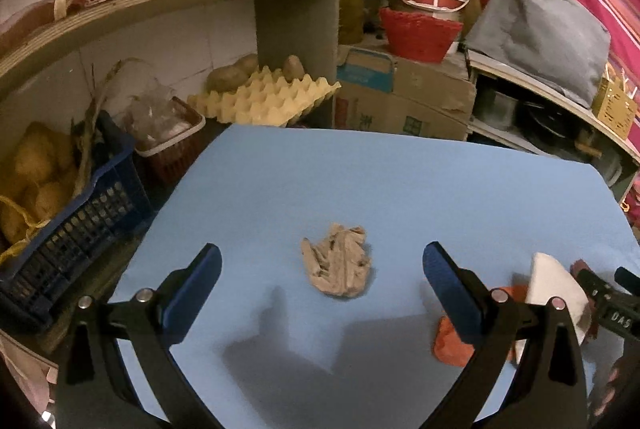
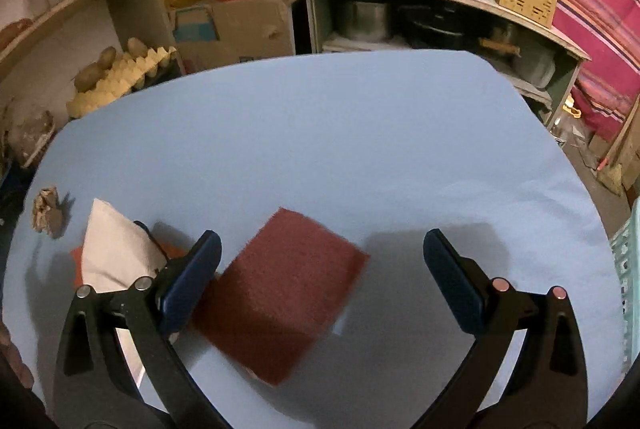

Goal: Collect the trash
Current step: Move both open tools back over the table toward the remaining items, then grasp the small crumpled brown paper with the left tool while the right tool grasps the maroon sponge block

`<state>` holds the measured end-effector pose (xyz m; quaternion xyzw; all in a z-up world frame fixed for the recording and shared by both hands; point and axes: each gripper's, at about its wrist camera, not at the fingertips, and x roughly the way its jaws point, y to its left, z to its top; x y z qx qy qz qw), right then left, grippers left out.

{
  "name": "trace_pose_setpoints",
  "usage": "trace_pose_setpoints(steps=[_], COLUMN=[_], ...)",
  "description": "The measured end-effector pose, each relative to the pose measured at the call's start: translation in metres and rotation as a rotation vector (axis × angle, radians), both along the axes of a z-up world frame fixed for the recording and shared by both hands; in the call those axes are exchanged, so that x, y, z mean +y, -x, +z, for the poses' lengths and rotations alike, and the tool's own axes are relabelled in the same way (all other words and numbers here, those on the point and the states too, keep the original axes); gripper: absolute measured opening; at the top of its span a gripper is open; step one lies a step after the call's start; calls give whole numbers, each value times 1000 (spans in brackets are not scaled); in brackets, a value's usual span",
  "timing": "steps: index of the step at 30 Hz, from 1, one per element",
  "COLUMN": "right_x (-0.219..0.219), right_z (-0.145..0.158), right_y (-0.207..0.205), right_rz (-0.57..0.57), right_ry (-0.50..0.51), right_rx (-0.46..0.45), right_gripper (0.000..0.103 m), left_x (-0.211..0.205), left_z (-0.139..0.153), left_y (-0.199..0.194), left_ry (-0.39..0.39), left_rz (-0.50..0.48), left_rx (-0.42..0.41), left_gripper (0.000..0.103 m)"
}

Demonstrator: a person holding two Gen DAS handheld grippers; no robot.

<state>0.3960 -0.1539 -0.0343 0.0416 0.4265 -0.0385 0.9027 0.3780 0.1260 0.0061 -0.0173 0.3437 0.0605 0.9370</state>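
Left wrist view: blue bench (image 1: pixel 360 173) fills the frame, shelves and clutter behind it. Left gripper (image 1: pixel 322 269) spread wide, holding nothing, hovering over the bench. Crumpled tan wad (image 1: pixel 338 265) lies on the bench between the fingers, touching neither. White paper (image 1: pixel 560 289) and orange scrap (image 1: pixel 452 345) sit at right, just beside the right finger. Right wrist view: right gripper (image 2: pixel 322 255) also wide open and empty. Maroon pad (image 2: pixel 280 293) lies flat on the bench between its fingers, closer to the left one. White paper (image 2: pixel 116 249) left of that finger, wad (image 2: pixel 46 209) further left near the bench edge.
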Motion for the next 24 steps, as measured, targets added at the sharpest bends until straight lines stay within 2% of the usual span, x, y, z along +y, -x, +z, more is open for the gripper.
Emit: trace_pose_setpoints(steps=[1,3,5,6,8,12,20,23,24], right_x=[3,8,7,7,4,-11,-42,-51,-54], right_z=[-3,-7,-8,-8,-8,-6,3,7,9], right_y=[-2,-4,-7,-7,-7,-4,4,9,12], right_rz=[-1,5,37,42,52,66,33,43,51], right_ry=[12,22,-30,-37,-35,-102,-115,-100,-98], right_rx=[14,37,49,53,52,49,16,8,5], right_gripper=[98,91,77,77,68,67,67,67,67], left_x=[1,1,2,3,4,4,0,-2,-3], left_z=[0,-1,-3,-5,-9,-20,-34,-36,-37], left_y=[-2,-6,-12,-15,-21,-32,-44,-45,-45], left_ry=[-8,-22,-32,-28,-19,11,67,62,64], left_rz=[5,12,12,11,9,-3,-40,-54,-64], left_rx=[1,5,14,23,41,84,146,154,158], left_gripper=[98,98,98,98,98,98,98,93,85])
